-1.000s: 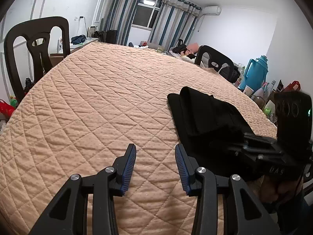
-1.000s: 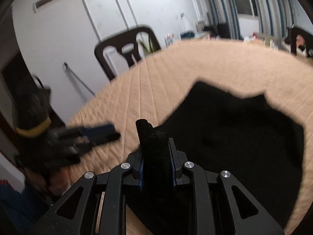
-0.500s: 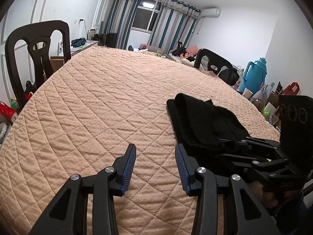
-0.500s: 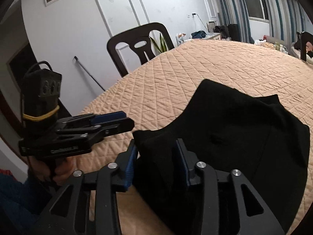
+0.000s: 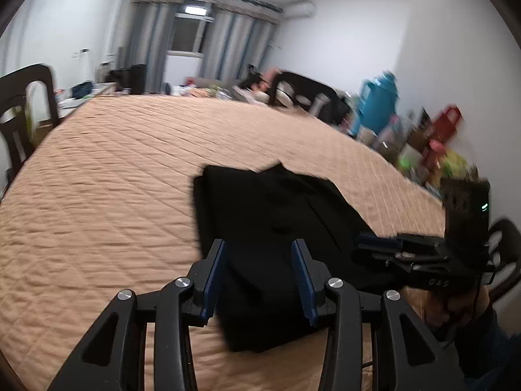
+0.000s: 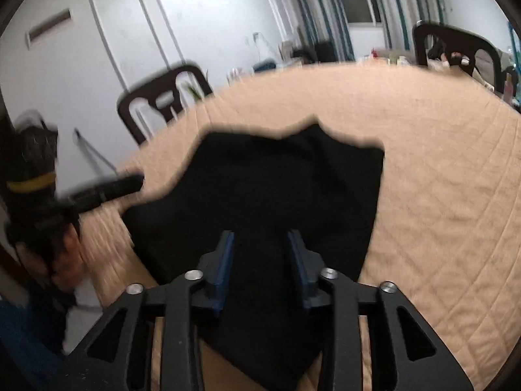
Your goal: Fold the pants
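Observation:
Black pants (image 5: 276, 215) lie folded in a compact pile on the tan quilted surface (image 5: 114, 179), near its front edge. My left gripper (image 5: 259, 277) is open over the pile's near left part, holding nothing. The right gripper (image 5: 379, 244) shows at the right of this view, beside the pile. In the right wrist view the pants (image 6: 286, 182) spread ahead and under my right gripper (image 6: 260, 267), which is open with nothing between its fingers. The left gripper (image 6: 130, 182) shows blurred at the left.
Dark chairs stand around the surface: one at the left (image 5: 22, 110), one at the far right (image 5: 302, 94), another by the wall (image 6: 162, 97). A teal jug (image 5: 377, 104) and clutter (image 5: 433, 150) line the right wall. Curtains and a window are at the back.
My right gripper has opened and let go of the pants fold, which now lies flat. My left gripper has swung right over the pile. Both views are motion-blurred.

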